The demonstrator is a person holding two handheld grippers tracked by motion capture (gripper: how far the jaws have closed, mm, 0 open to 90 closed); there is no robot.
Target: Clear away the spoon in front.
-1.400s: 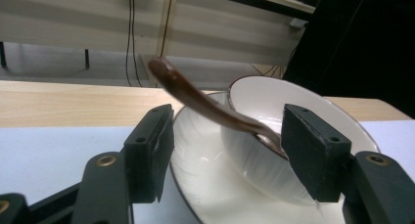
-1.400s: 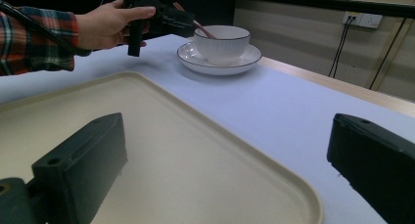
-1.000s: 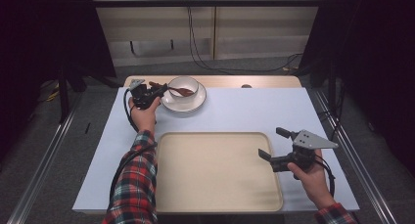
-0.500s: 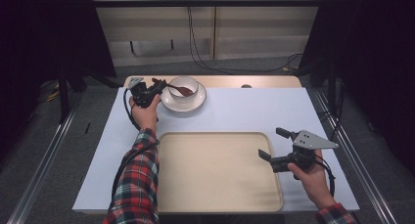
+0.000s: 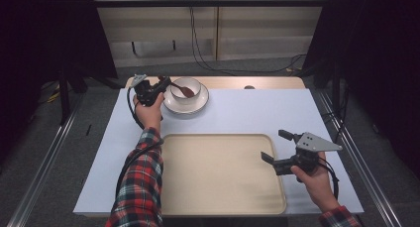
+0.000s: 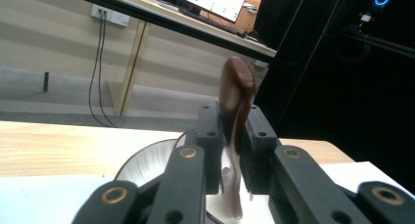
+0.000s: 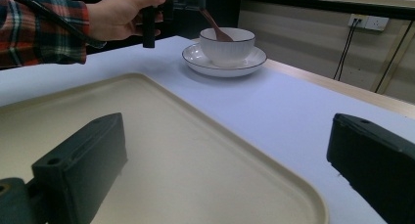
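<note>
Spoon (image 5: 184, 90) sits upper centre of the high view, brown, smooth, probably wooden: light, stiff, best pinched by the handle. Left gripper (image 5: 161, 83) is clamped on that handle, bowl end dipped in the ribbed white bowl (image 5: 194, 91) on its saucer (image 5: 171, 104). Right gripper (image 5: 275, 148), jaws apart, hovers at the beige tray (image 5: 218, 197) edge.

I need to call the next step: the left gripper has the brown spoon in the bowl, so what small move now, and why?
Probably lift the left gripper straight up a little. It is shut on the spoon, whose scoop end sits inside the bowl on the saucer; rising first should clear the rim before carrying it toward the tray, where the open right gripper waits.
</note>
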